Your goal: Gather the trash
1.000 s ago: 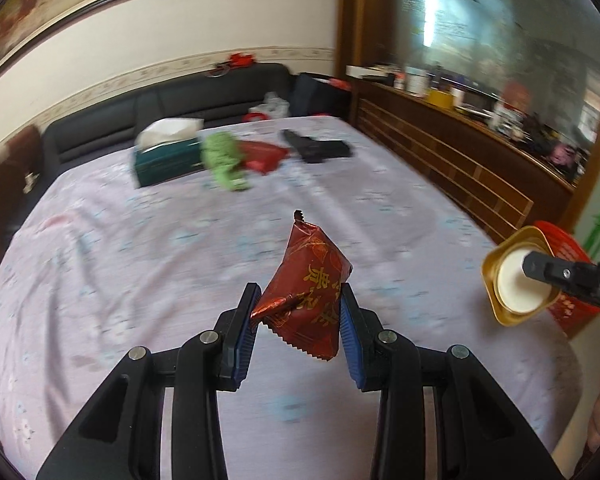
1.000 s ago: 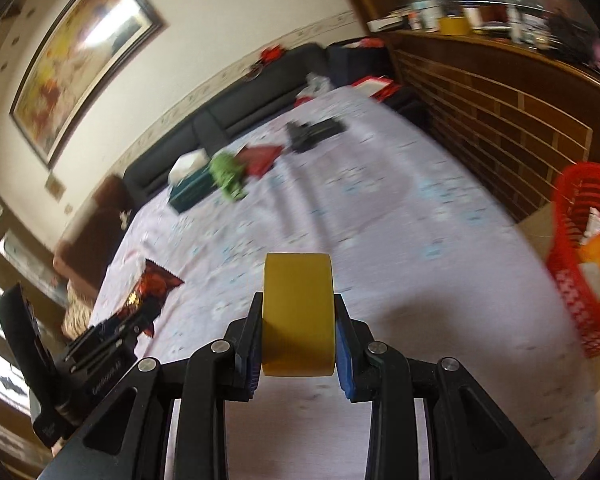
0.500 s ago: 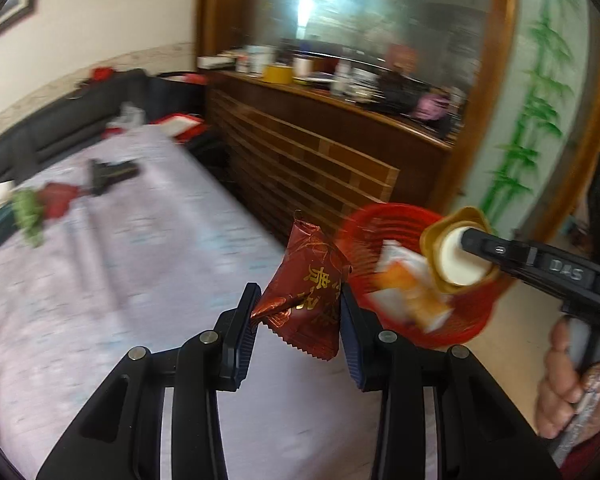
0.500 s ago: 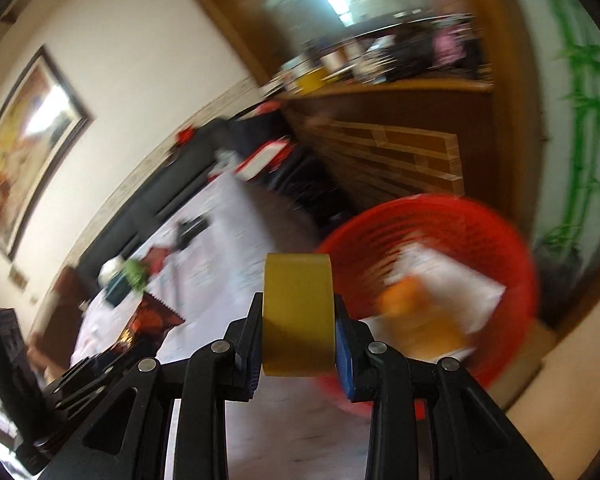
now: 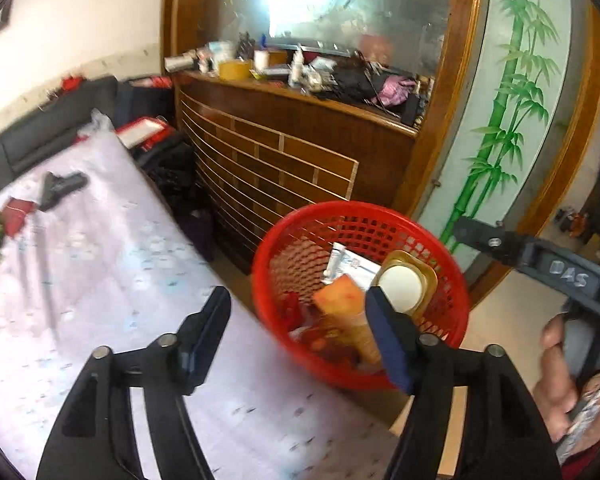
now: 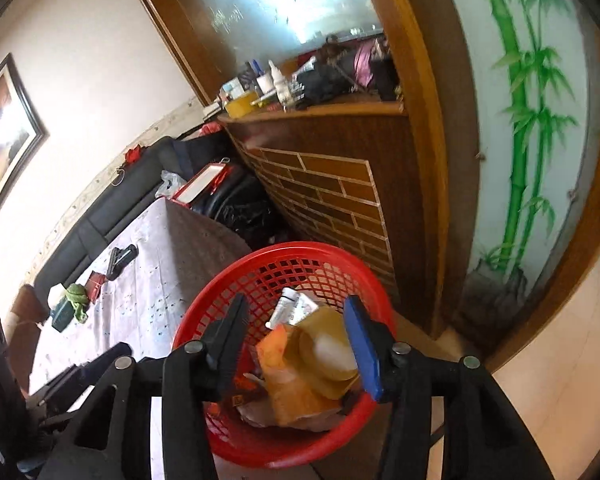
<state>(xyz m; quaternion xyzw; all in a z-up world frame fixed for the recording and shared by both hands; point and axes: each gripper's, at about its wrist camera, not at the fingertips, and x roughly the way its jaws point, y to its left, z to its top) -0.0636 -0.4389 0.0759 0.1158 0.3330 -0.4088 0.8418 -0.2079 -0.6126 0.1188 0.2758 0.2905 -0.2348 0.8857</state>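
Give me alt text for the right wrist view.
The open right hand-held gripper hovers over a red basket holding a yellow tape roll, an orange wrapper and a white tube. A cloth-covered table lies to its left.

The left wrist camera looks from over the tabletop (image 5: 80, 280) toward the red basket (image 5: 452, 276), the right one looks down into that basket (image 6: 196, 320) from close, and both see it.
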